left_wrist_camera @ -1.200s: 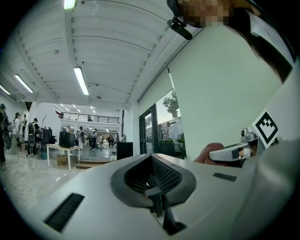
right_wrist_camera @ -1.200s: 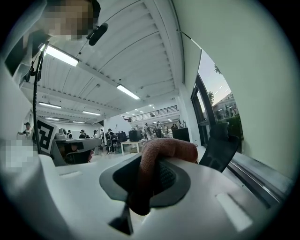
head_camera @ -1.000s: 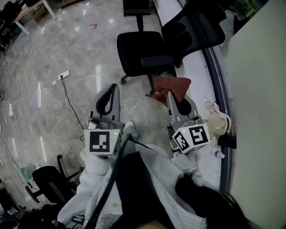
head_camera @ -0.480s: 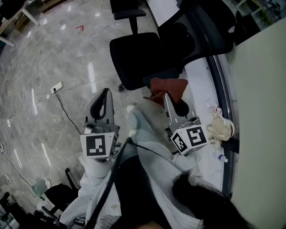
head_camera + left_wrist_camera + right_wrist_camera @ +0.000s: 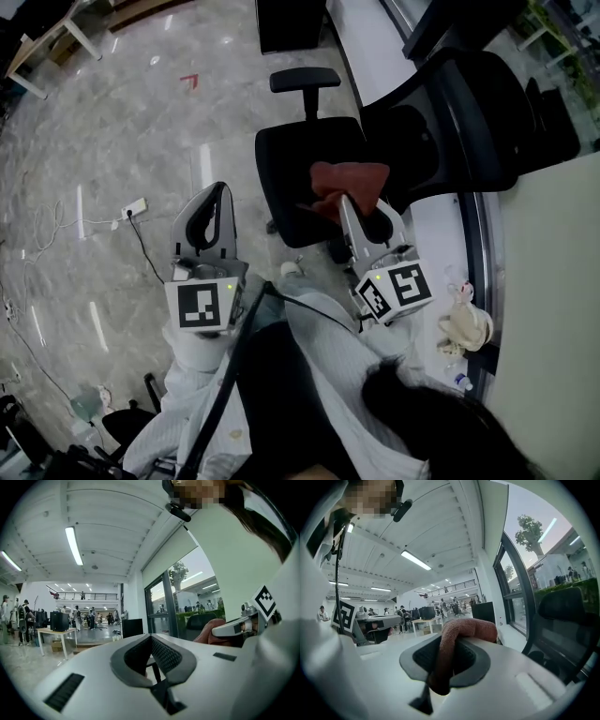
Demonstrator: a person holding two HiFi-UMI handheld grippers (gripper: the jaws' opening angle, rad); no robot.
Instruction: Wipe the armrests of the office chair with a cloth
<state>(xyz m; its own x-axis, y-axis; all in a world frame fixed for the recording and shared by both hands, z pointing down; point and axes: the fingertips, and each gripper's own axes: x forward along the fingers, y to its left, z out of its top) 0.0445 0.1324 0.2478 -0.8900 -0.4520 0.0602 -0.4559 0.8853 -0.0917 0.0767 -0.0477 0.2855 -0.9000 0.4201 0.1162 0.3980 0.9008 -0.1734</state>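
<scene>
A black office chair (image 5: 302, 169) stands ahead of me, its backrest (image 5: 473, 117) to the right and its far armrest (image 5: 305, 79) at the top. My right gripper (image 5: 351, 201) is shut on a reddish-brown cloth (image 5: 349, 180) and hangs over the seat's near right side. From the right gripper view the cloth (image 5: 461, 632) bulges out of the closed jaws (image 5: 451, 644), with the chair back (image 5: 567, 613) at the right. My left gripper (image 5: 218, 192) is shut with nothing in it, over bare floor to the left of the chair. Its jaws (image 5: 151, 639) meet in the left gripper view.
A power strip (image 5: 134, 206) with its cable lies on the marble floor to the left. A white ledge (image 5: 370, 42) runs along the window behind the chair. A small bag (image 5: 466, 323) sits by the pale wall (image 5: 553, 281). Another black chair (image 5: 122, 424) is at the lower left.
Both grippers have travelled forward to the chair. The cloth, formerly short of the seat, now hangs over it. The left gripper stays shut and empty beside it.
</scene>
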